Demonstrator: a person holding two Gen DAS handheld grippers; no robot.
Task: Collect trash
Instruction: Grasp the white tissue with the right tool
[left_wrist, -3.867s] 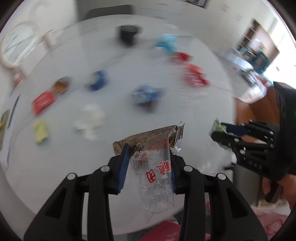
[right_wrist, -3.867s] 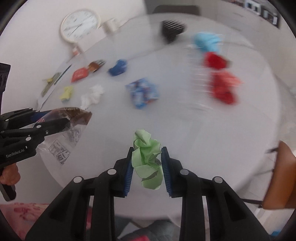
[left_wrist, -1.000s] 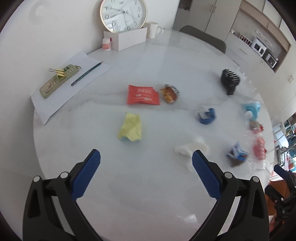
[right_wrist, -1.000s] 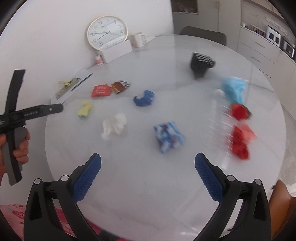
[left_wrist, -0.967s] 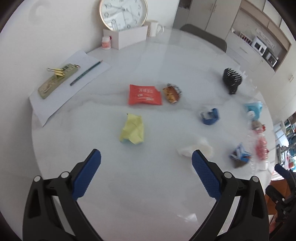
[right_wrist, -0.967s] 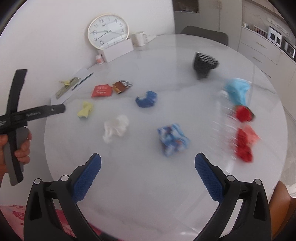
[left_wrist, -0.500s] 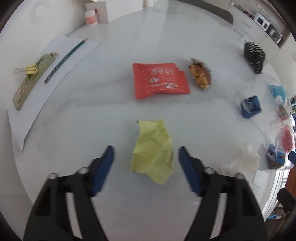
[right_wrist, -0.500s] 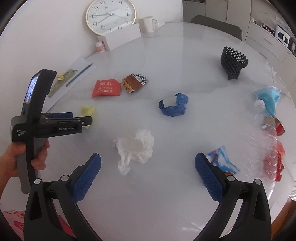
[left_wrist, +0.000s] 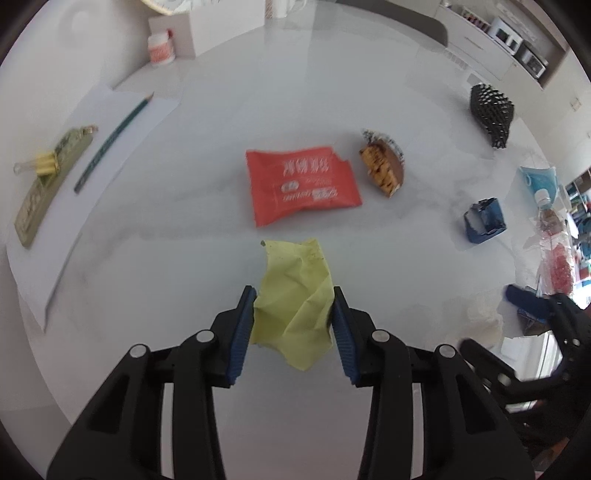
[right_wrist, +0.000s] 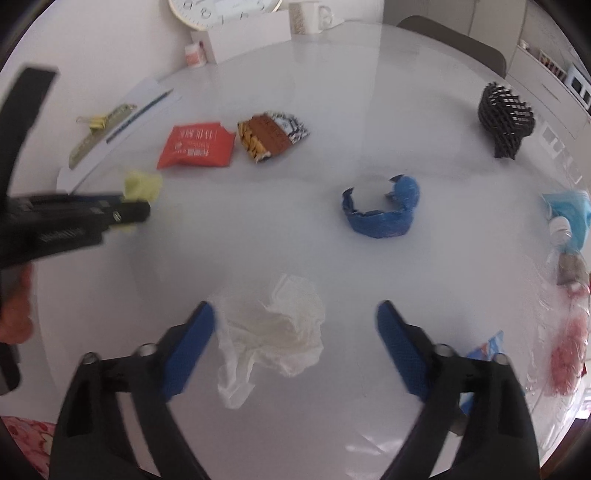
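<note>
The left hand-held gripper (left_wrist: 294, 325) is closing on the crumpled yellow paper (left_wrist: 295, 302), which is lying on the white bench (left_wrist: 184, 221) just in front of the red snack packet (left_wrist: 301, 184). The blue pads are already meeting the two sides of the paper, so it is pinching it, though I cannot tell for sure how firmly. This paper is looking very light and soft. It is going to crush under the pads and not resist them, and it is not fragile. The thick folded middle is the best place to hold, because a loose corner may slide out.

The right hand-held gripper (right_wrist: 295, 347) is also closing, but its jaws are still spread wide around the crumpled white tissue (right_wrist: 273, 325), which is resting on the bench between them. The left pad is just beside the tissue and the right pad is apart from it. The tissue is even softer and may tear, so the bulky centre is safer than the hanging tail.
</note>
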